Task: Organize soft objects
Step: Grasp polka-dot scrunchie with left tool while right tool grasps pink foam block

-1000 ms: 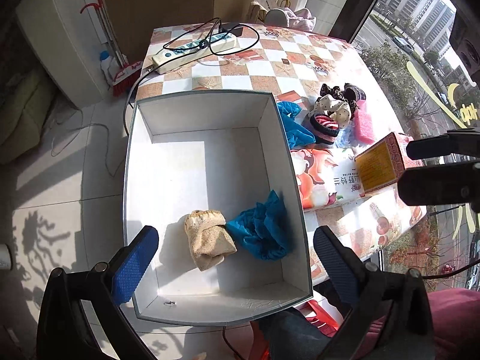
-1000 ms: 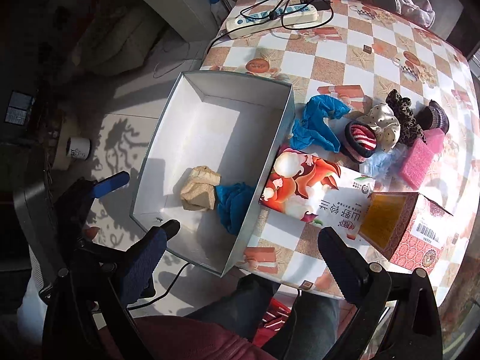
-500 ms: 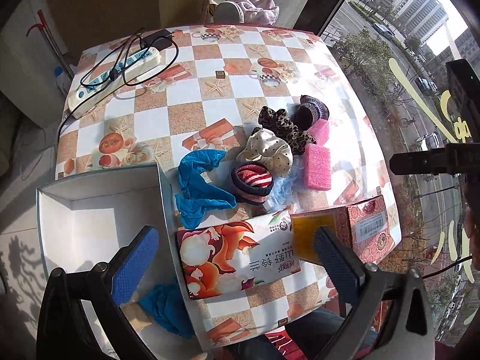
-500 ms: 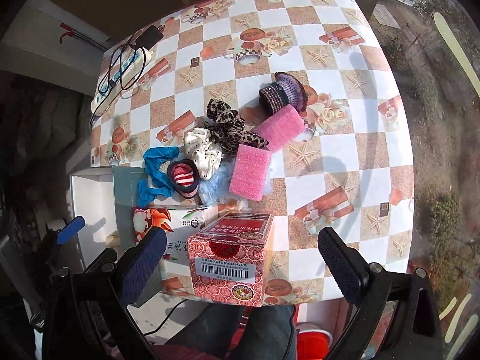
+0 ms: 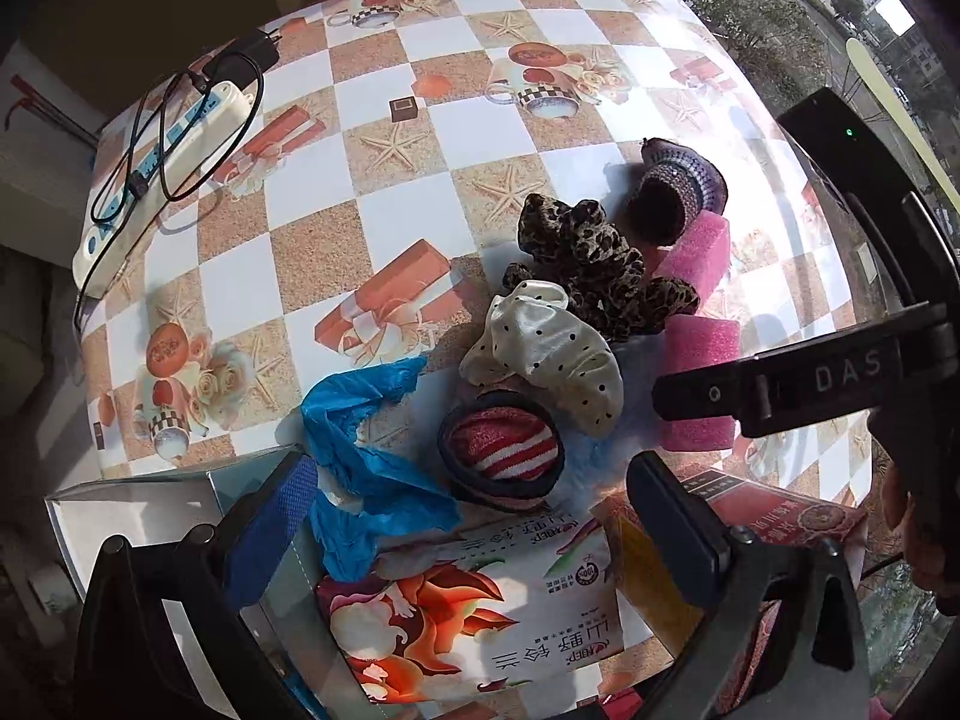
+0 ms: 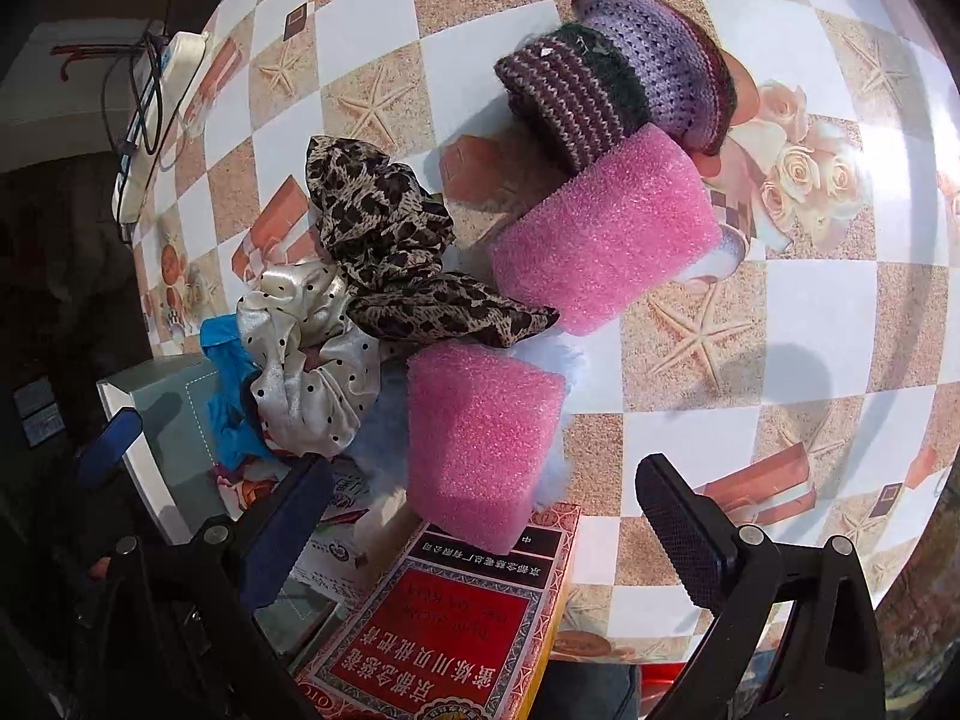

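A pile of soft things lies on the checkered table: a blue cloth [image 5: 366, 456], a red-striped roll [image 5: 503, 449], a cream dotted scrunchie [image 5: 549, 354], a leopard scrunchie [image 5: 591, 264], a purple knit piece [image 5: 681, 189] and two pink sponges [image 6: 483, 441] [image 6: 606, 231]. My left gripper [image 5: 474, 528] is open and empty, just in front of the blue cloth and striped roll. My right gripper [image 6: 486, 534] is open and empty, with the near pink sponge between its fingers' line. The white box's corner [image 5: 138, 492] shows at lower left.
A tissue pack [image 5: 474, 618] and a red carton [image 6: 450, 624] lie at the table's near edge under the grippers. A power strip with cables [image 5: 162, 162] lies at the far left. The right gripper's body [image 5: 840, 372] crosses the left wrist view.
Both grippers have moved from above the white box to the right and down toward the pile of soft things. Both stay open and empty.
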